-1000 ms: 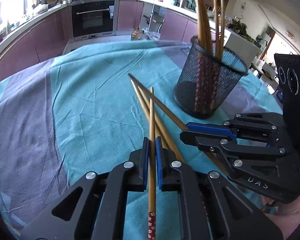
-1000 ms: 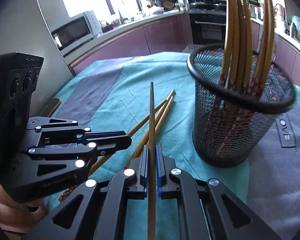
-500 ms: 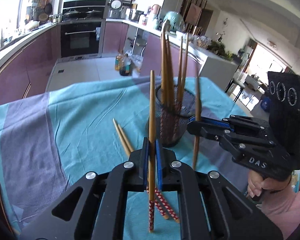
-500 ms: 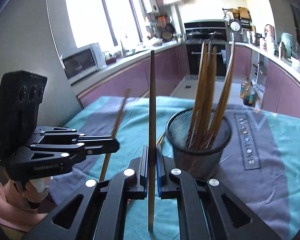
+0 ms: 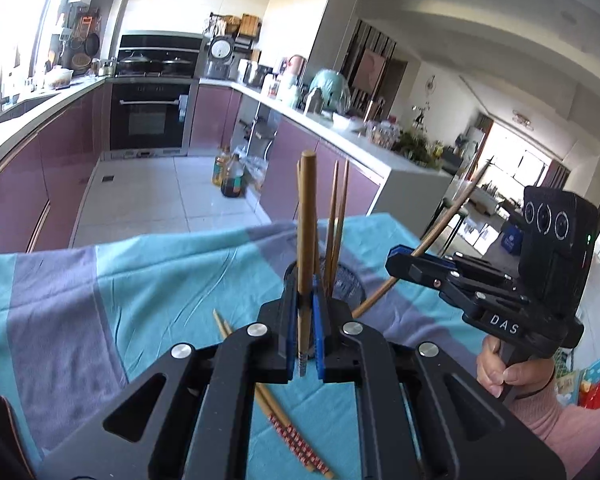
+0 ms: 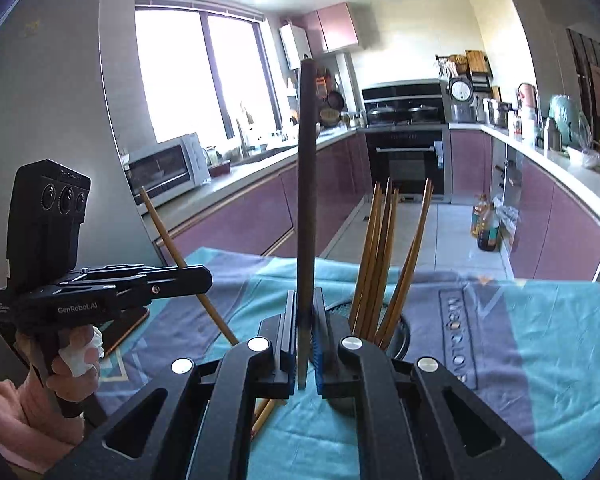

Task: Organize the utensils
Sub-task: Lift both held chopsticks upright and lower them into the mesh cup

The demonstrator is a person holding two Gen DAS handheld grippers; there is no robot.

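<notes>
In the left wrist view the left gripper (image 5: 305, 336) fills the lower centre of the frame, its blue pads pressed onto a chopstick (image 5: 307, 240) that stands nearly upright between them, its patterned end poking out just below the pads. Under the gripper, at lower centre, two loose chopsticks (image 5: 284, 424) lie side by side on the teal and grey cloth (image 5: 160, 280) that covers the counter, red-patterned ends toward the bottom edge. Just beyond the pads the mesh holder (image 5: 350, 286) shows only part of its rim, with several chopsticks standing in it. At right of centre the right gripper (image 5: 400, 266), held by a hand (image 5: 508, 376) in a pink sleeve, pinches a second chopstick (image 5: 428, 240) that slants from lower left to upper right, its lower end close to the holder's rim. In the right wrist view the right gripper (image 6: 302, 344) sits at lower centre, closed on that chopstick (image 6: 306, 200), which rises dark and straight up the middle of the frame. Right of it the holder (image 6: 400, 332) is mostly hidden behind the gripper, its standing chopsticks (image 6: 380, 260) fanning upward. At left of centre the left gripper (image 6: 200, 280), in a hand (image 6: 72, 364) with a white wrap on one finger, clamps its chopstick (image 6: 180, 260) at a slant, top leaning to the upper left. The ends of the loose pair (image 6: 266, 412) peek out beneath the right gripper. Farther back are purple cabinets, an oven (image 6: 406, 148) at centre and a microwave (image 6: 168, 168) at left under the window.
</notes>
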